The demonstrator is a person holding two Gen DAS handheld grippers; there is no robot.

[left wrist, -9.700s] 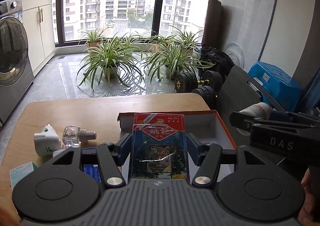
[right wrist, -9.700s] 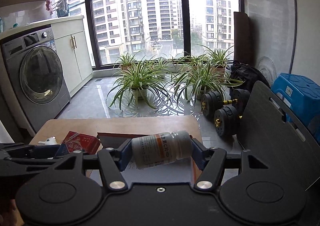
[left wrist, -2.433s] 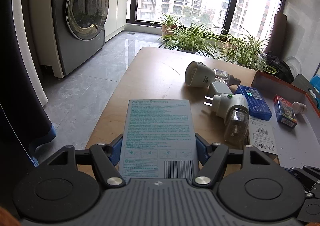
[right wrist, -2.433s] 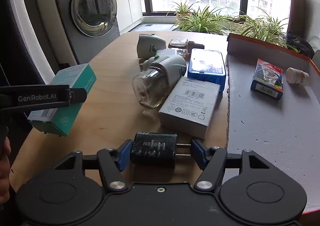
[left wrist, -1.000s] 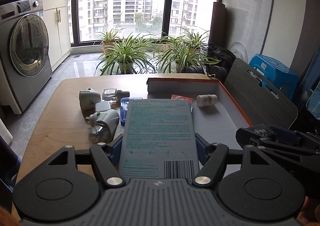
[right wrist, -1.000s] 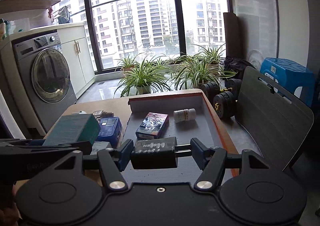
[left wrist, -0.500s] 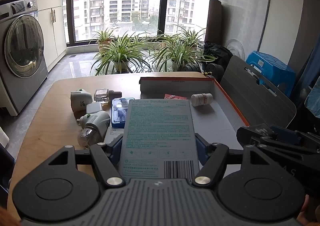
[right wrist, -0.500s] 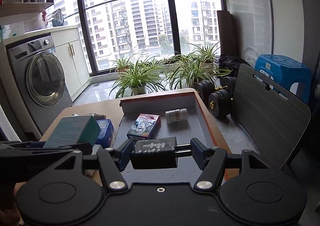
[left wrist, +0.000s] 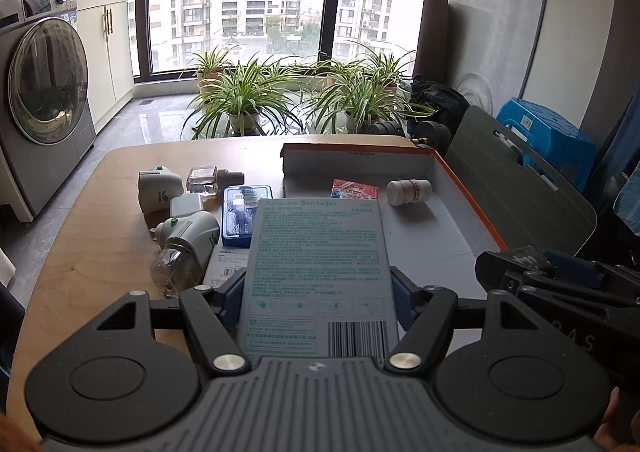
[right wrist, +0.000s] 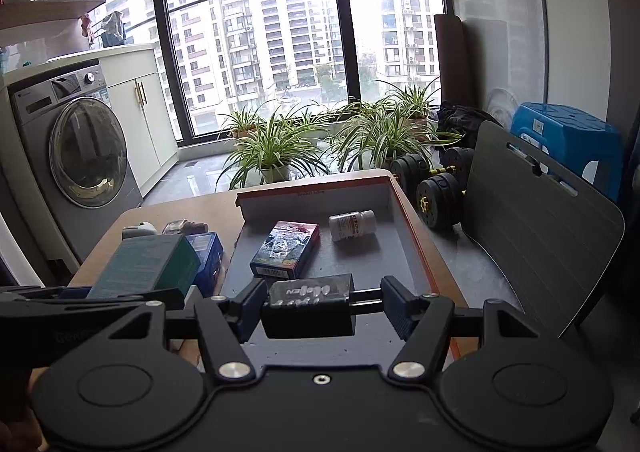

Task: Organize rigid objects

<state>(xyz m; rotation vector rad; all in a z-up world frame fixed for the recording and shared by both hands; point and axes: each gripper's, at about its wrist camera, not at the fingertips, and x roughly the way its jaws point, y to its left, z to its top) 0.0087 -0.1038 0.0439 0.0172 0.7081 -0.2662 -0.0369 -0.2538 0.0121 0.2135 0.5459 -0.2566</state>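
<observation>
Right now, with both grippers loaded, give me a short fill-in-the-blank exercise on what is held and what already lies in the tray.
1. The left gripper is shut on a box labelled Adhesive ____.
2. The right gripper clamps a black charger across its body and its ____.
3. In the orange-edged tray, the white pill bottle lies on its ____.
4. The red card box lies ____ the tray.

Missing words: Bandages; prongs; side; inside

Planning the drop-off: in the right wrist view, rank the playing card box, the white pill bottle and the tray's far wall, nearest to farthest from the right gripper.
1. Playing card box, left of centre in the tray.
2. White pill bottle, right, lying down.
3. Tray's far wall, at the back.
</observation>
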